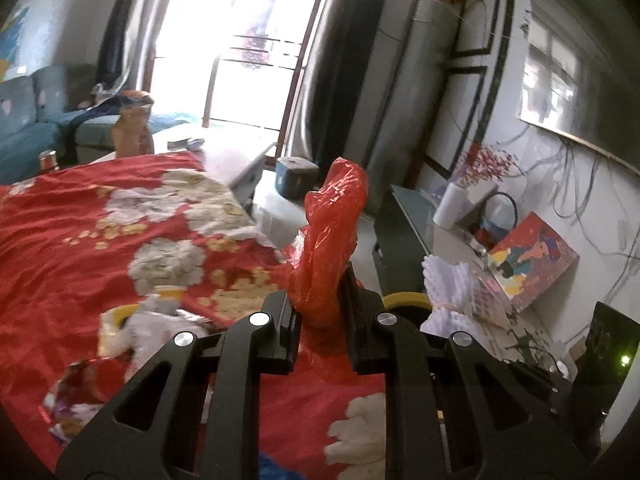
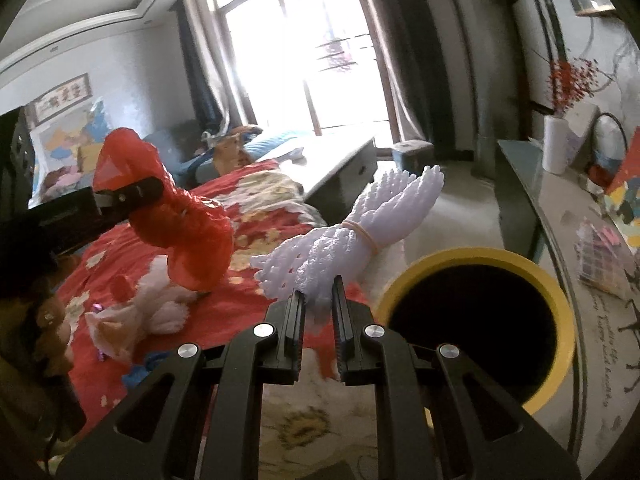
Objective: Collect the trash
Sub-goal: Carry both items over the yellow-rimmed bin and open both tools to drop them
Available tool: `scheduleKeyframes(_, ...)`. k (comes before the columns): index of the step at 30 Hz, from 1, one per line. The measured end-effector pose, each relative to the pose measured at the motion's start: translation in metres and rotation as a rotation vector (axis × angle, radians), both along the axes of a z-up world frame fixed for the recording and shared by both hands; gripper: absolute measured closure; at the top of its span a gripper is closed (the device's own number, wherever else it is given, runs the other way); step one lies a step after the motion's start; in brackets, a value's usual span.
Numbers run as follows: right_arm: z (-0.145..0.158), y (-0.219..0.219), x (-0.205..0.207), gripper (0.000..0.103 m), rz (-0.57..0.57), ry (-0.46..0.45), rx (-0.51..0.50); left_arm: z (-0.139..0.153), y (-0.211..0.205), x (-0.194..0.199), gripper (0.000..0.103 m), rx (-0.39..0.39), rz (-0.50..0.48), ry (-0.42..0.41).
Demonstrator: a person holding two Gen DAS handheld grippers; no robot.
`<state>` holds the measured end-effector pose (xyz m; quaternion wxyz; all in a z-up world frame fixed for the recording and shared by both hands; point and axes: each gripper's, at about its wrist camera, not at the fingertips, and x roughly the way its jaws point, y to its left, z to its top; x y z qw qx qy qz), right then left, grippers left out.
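Over the red flowered cloth (image 1: 80, 216), both tongs carry trash: the left tongs (image 1: 320, 304) are clamped on a crumpled red plastic bag (image 1: 332, 240), the right tongs (image 2: 318, 300) on a banded bundle of white foam netting (image 2: 360, 224). The carrying step looks in hand. The yellow-rimmed bin (image 2: 476, 256) gapes just right of the netting; next, each piece needs bringing above its mouth before letting go.

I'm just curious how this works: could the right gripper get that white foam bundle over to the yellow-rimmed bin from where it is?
Probably yes. The right gripper is shut on the white foam bundle, and the yellow-rimmed bin stands open just beside it, with nothing visible between.
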<state>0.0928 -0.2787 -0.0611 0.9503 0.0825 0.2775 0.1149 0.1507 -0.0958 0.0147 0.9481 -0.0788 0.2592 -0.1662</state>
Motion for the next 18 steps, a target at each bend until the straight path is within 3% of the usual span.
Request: scheduleKeyframes(18,-0.035,-0.077,0.001,0.090,-0.146,0.117,0.033,-0.026,-0.105,0.034,0.090,0.046,-0.155,0.065)
